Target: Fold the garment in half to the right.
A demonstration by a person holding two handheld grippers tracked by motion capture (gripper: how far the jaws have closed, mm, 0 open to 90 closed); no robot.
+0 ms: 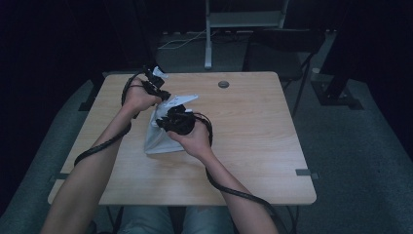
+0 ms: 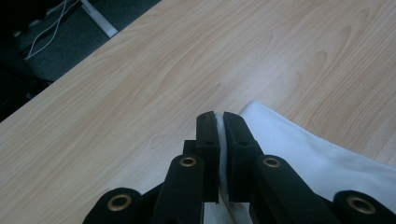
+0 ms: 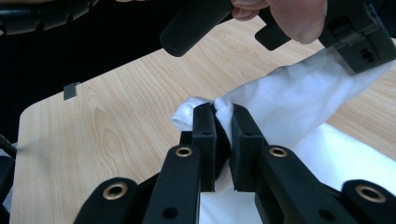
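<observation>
Black tool (image 3: 223, 122) jaws with brass rivets, trailing ribbed black cables.

A white cloth (image 1: 157, 139) — soft, creased, partly lifted off the wooden table — sits left of centre in the high view, its upper edge pulled taut, its lower part resting flat.

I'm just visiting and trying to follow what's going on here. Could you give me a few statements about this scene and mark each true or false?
1. Both grippers pinch the white cloth. True.
2. The left gripper has its fingers spread wide. False: they are shut on the cloth.
3. The table is wooden. True.
4. The right gripper holds a cup. False: it grips a bunched bit of cloth.
</observation>
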